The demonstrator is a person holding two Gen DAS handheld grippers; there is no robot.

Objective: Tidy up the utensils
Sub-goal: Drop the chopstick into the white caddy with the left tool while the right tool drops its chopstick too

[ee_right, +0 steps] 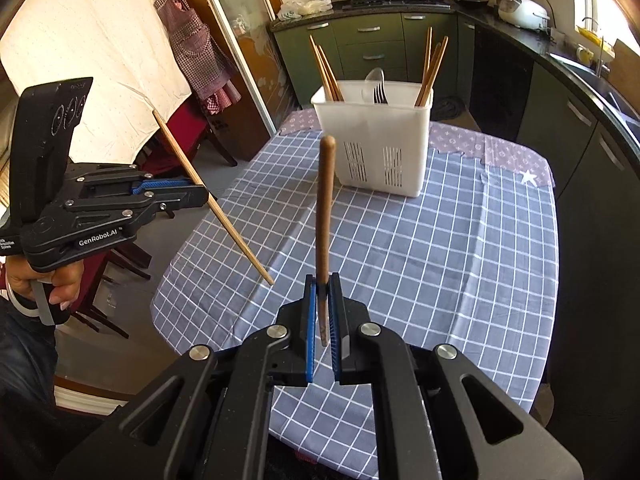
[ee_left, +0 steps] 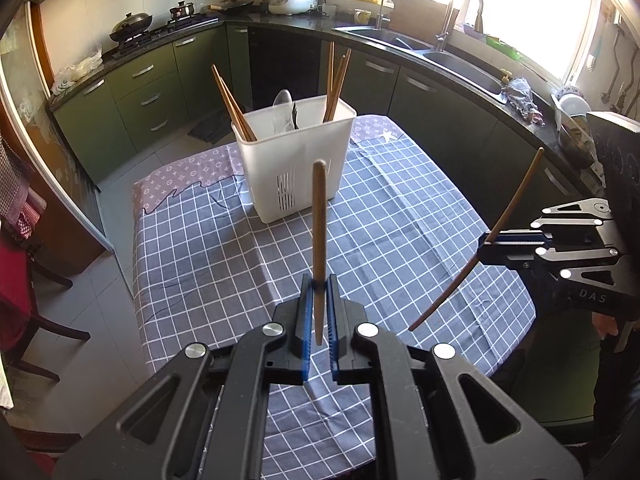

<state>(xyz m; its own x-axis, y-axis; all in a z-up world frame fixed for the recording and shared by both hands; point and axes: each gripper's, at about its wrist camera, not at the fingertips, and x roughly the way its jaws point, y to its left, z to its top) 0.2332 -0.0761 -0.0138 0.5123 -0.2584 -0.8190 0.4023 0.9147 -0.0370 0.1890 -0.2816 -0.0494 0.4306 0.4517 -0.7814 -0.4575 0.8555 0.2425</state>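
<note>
A white slotted utensil holder [ee_left: 294, 168] [ee_right: 380, 140] stands at the far end of the table on a grey checked cloth [ee_left: 240, 256] [ee_right: 440, 264]. Several chopsticks, a spoon and a fork stick out of it. My left gripper [ee_left: 319, 284] [ee_right: 205, 197] is shut on a light wooden chopstick [ee_left: 319, 224] [ee_right: 228, 222], held above the cloth on the near side of the holder. My right gripper [ee_right: 323, 284] [ee_left: 485, 245] is shut on a darker brown chopstick [ee_right: 323, 208] [ee_left: 516, 204], also in the air, to the right of the left one.
Green kitchen cabinets with a dark counter run behind and to the right of the table, carrying a sink [ee_left: 452, 60], a stove with pans [ee_left: 132, 26] and a rice cooker [ee_left: 294, 0]. Dark wooden chairs [ee_right: 120, 256] stand off the table's left side. A person's hand [ee_right: 60, 284] grips the left tool.
</note>
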